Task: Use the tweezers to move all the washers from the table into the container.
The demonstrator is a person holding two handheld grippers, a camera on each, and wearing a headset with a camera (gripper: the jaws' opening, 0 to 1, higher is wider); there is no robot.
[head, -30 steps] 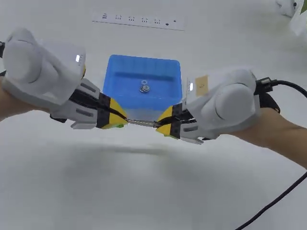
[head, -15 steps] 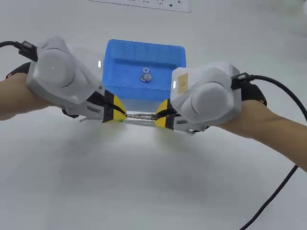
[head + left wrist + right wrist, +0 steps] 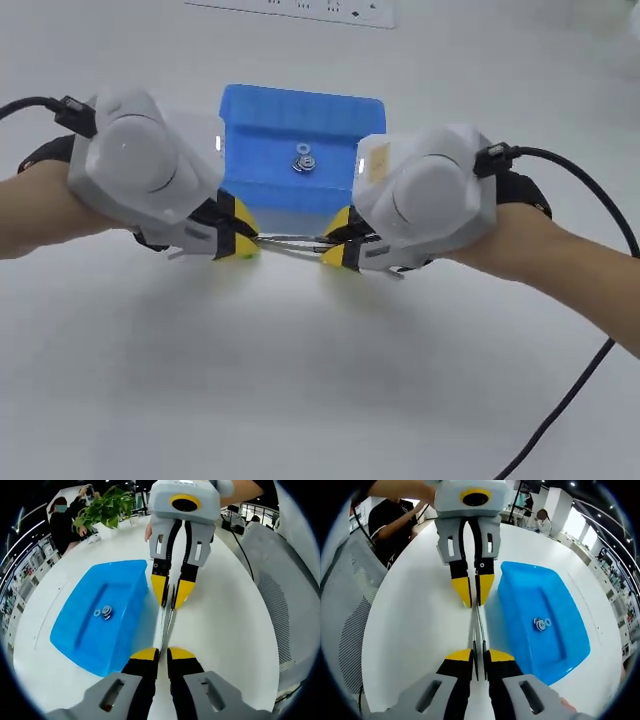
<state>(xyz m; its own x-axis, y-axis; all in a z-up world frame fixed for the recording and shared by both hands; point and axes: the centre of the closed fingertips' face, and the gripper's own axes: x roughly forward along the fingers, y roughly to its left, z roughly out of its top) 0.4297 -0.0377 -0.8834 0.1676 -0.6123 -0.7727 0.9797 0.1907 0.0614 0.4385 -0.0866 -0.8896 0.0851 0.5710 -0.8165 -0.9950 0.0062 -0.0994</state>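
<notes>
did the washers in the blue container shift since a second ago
No; the washers lie in the same mid-floor spot of the blue container.

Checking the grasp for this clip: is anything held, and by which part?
The tweezers, spanning both grippers: the left gripper clamps one end in its jaws, the right gripper the other end.

The thin metal tweezers (image 3: 290, 241) stay level before the blue container (image 3: 300, 97), pinched between the left claw (image 3: 241, 246) and the right claw (image 3: 335, 253); some washers (image 3: 303, 160) lie together inside it.
</notes>
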